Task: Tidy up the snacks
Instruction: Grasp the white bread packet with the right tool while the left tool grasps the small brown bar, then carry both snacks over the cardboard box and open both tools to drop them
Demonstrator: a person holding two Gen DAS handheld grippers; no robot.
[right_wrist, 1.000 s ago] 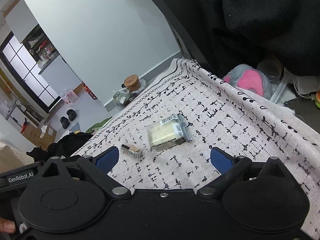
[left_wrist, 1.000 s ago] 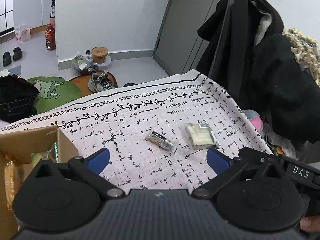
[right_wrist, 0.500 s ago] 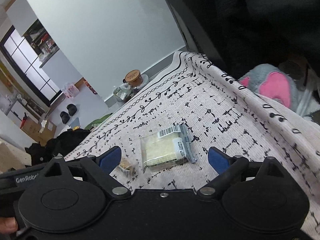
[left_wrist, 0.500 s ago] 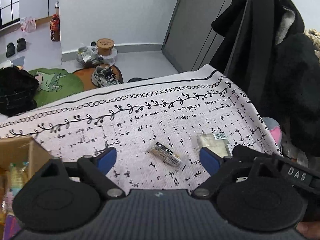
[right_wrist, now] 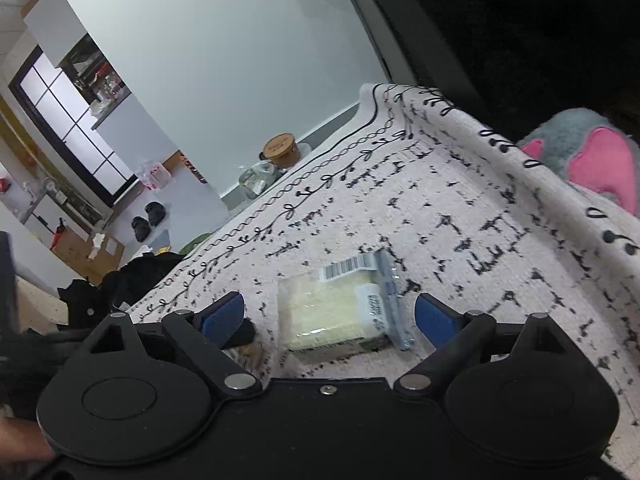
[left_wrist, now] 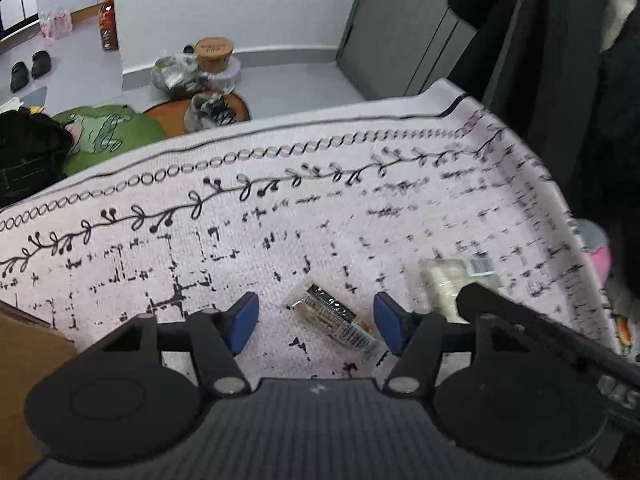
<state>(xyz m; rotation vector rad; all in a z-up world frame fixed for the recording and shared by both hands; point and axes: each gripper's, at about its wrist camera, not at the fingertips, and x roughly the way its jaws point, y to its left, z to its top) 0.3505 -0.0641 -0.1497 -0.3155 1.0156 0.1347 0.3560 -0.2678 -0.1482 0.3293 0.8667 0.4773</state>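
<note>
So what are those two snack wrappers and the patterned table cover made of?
The small bar seems wrapped in clear, shiny plastic film; its ends glint. The pale square snack sits in clear plastic with stuck-on paper labels. The cover looks like woven, matte cloth with visible texture.

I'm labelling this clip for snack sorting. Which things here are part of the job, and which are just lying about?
Job:
- small snack bar, between the left gripper fingers
- clear cracker pack, ahead of the right gripper
- cardboard box

Lying about:
- sneaker
- plush toy
- black coats
</note>
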